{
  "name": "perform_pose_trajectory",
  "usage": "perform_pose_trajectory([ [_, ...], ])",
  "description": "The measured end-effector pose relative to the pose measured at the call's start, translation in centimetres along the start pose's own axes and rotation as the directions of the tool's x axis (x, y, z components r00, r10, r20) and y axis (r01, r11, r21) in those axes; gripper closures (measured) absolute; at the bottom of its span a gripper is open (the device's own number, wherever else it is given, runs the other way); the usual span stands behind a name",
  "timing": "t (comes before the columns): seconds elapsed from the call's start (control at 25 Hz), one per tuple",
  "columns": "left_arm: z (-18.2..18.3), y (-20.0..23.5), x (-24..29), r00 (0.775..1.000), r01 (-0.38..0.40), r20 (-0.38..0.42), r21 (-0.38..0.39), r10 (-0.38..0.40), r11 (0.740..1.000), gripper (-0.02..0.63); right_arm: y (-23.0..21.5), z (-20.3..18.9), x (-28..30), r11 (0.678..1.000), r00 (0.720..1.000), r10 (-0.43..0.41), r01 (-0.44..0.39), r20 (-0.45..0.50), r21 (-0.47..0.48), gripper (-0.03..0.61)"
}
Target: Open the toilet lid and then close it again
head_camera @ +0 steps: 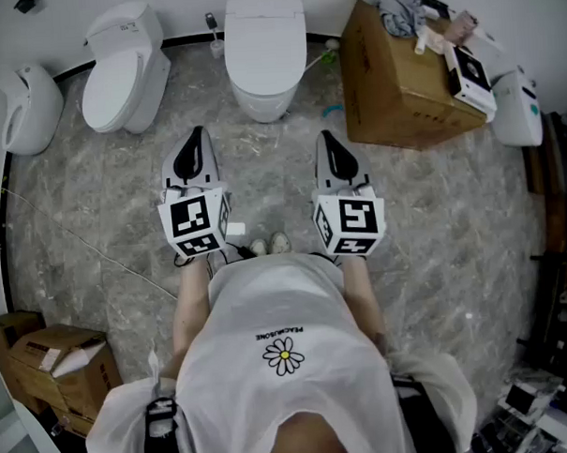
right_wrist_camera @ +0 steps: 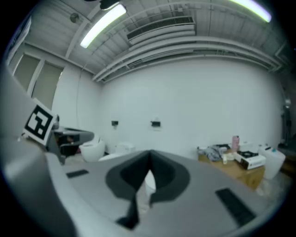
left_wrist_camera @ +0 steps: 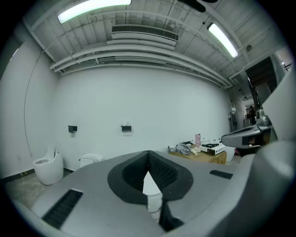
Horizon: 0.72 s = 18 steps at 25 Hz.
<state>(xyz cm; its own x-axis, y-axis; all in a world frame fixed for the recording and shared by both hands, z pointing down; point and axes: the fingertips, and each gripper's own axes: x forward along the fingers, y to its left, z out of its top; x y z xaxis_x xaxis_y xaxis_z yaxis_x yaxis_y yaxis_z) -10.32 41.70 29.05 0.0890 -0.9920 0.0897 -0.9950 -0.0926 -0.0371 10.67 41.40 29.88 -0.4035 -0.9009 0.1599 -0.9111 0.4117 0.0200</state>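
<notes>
The toilet (head_camera: 262, 98) stands straight ahead of me, its lid (head_camera: 266, 36) lying flat down. I hold the left gripper (head_camera: 198, 133) and the right gripper (head_camera: 325, 134) side by side, well short of the toilet. Each has its jaws pressed together on nothing. Neither touches the lid. I cannot tell whether the lifting and lowering are still to come or already finished.

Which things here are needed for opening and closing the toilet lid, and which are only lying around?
Belong to the job: toilet straight ahead, its closed lid, left tool and right tool, both shut and empty.
Just lying about: second toilet, large cardboard box, grey cloth on it, small cartons.
</notes>
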Motion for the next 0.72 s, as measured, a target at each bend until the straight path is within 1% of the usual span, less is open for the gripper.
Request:
perform_pose_trajectory([
  [0.12, 0.1, 0.3, -0.2, 1.0, -0.005, 0.006, -0.012, 0.005, 1.0, 0.592, 0.1, 0.0, 0.1, 0.999, 1.0, 0.025, -0.025, 0.007, 0.035, 0.548],
  [0.28, 0.0, 0.4, 0.0, 1.0, 0.003, -0.001, -0.037, -0.003, 0.999, 0.592, 0.6, -0.1, 0.3, 0.998, 0.999, 0.048, -0.048, -0.003, 0.03, 0.548],
  [0.36, 0.1, 0.4, 0.0, 1.0, 0.011, 0.0, -0.048, -0.011, 0.999, 0.592, 0.9, -0.3, 0.5, 0.996, 0.998, 0.067, -0.067, -0.009, 0.051, 0.549],
  [0.6, 0.1, -0.8, 0.7, 1.0, 0.018, -0.01, -0.056, -0.019, 0.998, 0.592, -0.2, -0.8, 0.3, 0.991, 0.997, 0.079, -0.077, -0.012, 0.107, 0.548],
  [0.72, -0.2, -1.1, 1.3, 1.0, 0.018, -0.018, -0.063, -0.019, 0.998, 0.592, -0.6, -1.2, 0.5, 0.991, 0.995, 0.093, -0.09, -0.025, 0.101, 0.548],
])
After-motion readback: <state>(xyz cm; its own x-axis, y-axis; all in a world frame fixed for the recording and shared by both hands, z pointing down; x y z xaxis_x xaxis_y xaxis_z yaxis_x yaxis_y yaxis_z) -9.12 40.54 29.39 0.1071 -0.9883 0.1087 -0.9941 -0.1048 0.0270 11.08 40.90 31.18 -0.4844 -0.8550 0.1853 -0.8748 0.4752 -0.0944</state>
